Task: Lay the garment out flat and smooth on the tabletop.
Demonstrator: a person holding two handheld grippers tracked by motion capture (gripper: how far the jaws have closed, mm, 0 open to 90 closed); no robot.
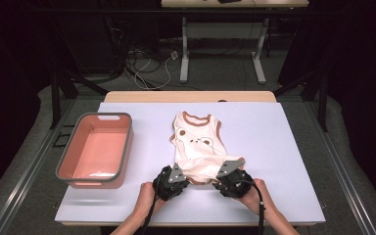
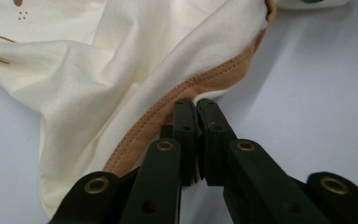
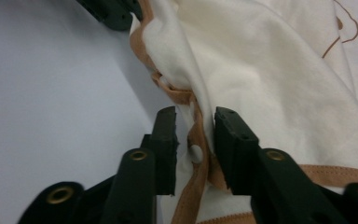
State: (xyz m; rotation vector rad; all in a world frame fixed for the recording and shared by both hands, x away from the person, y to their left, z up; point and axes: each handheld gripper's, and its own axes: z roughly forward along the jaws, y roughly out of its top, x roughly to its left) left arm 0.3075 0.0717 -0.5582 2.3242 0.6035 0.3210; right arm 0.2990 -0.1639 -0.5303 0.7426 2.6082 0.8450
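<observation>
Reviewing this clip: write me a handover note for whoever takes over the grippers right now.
Left gripper: shut on the brown hem of the cream baby bodysuit.
Right gripper: jaws astride the snap edge with a gap left, not yet clamped.
Bodysuit lies mid-table, neck away from the person, near end bunched. Pink bin stands to its left, nothing in it.
Done: left grip taken.
Left: probably close the right gripper, then fold or lift the garment.

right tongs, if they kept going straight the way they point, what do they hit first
The right tongs already straddle the brown trim of the cream baby bodysuit, with a gap still showing at the pads. Straight on, they would likely push into its bunched cream fabric first, then probably the left tongs; depth is unclear.
</observation>
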